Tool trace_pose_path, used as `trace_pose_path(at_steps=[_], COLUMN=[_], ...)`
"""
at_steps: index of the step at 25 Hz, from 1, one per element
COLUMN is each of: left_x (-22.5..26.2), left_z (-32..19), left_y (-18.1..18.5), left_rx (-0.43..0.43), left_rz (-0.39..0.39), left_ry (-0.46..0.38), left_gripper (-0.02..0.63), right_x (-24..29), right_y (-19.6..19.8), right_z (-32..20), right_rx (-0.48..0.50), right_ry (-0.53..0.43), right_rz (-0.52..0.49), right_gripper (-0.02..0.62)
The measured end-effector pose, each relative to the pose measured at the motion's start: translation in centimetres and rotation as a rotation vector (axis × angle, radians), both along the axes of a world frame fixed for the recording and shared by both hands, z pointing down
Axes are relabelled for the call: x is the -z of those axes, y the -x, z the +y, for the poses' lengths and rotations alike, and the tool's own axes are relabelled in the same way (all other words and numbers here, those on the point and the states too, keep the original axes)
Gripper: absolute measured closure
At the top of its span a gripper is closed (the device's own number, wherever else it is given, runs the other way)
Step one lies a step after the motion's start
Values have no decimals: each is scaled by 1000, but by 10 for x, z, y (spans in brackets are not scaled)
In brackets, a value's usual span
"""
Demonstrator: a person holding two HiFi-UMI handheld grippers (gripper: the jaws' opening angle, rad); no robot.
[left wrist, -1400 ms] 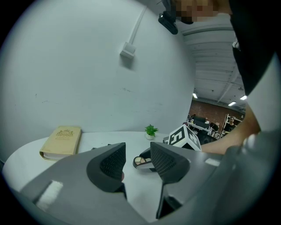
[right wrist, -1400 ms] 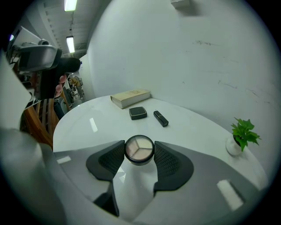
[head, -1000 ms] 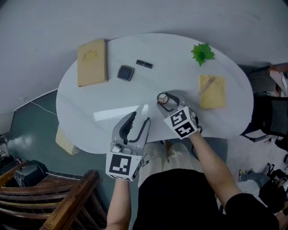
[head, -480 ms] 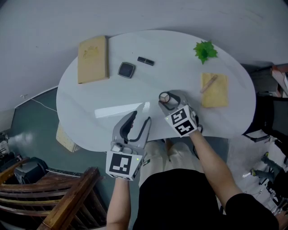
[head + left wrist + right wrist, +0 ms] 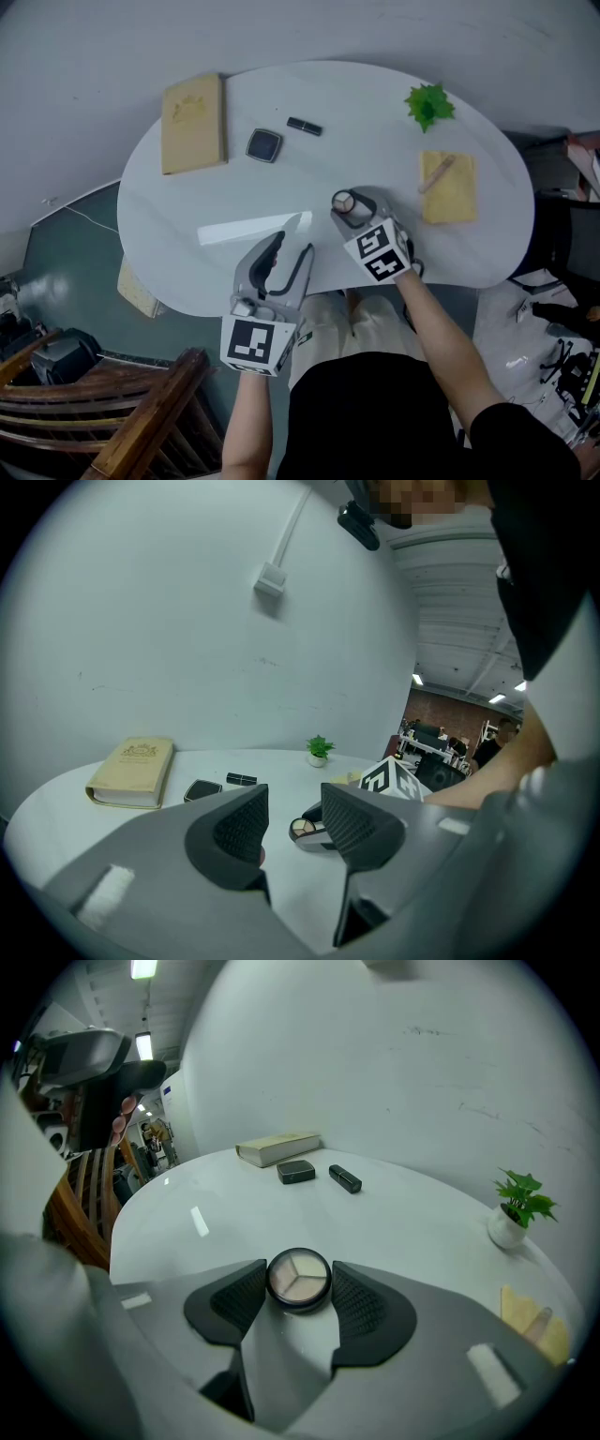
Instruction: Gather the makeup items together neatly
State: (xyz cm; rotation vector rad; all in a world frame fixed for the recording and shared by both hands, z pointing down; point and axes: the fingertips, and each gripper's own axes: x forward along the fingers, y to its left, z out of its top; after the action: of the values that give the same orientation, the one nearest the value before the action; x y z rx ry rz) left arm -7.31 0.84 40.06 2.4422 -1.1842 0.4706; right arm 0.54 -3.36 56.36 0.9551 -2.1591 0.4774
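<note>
the right gripper has its jaws closed onto the round compact, a ribbed pad against each side of the rim, with the three-shade pan facing up; whether it rests on the table or is just clear of it i cannot tell. this looks like the carrying step: the piece is taken at the near edge and has yet to join the others. the next move likely calls for a level carry across the bare top to the far left, then setting it down just beside the square compact and black tube, which lie near each other, without nudging either. the left gripper has its jaws spread about halfway with nothing between them, hovering over the near edge beside the right one. further out, a book lies at the far left, and a potted plant and a yellow pad sit to the right.
</note>
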Motion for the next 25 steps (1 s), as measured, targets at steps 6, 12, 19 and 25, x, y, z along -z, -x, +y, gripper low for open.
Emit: trace_pose_path(at_steps=[6, 12, 19, 25], left_x=[0, -3, -12, -26], left_z=[-5, -15, -29, -43], left_y=[-1, 3, 12, 20], left_rx=[-7, -10, -9, -17], left_rz=[5, 5, -4, -19], left_ry=[-23, -38, -27, -9], left_gripper=[430, 428, 420, 411], right_x=[7, 22, 43, 64], right_y=[0, -4, -8, -12], right_z=[2, 1, 0, 0], right_rx=[1, -20, -54, -87], right_ry=[1, -13, -26, -39], right_rz=[-16, -29, -40, -45], right_gripper=[379, 379, 379, 379])
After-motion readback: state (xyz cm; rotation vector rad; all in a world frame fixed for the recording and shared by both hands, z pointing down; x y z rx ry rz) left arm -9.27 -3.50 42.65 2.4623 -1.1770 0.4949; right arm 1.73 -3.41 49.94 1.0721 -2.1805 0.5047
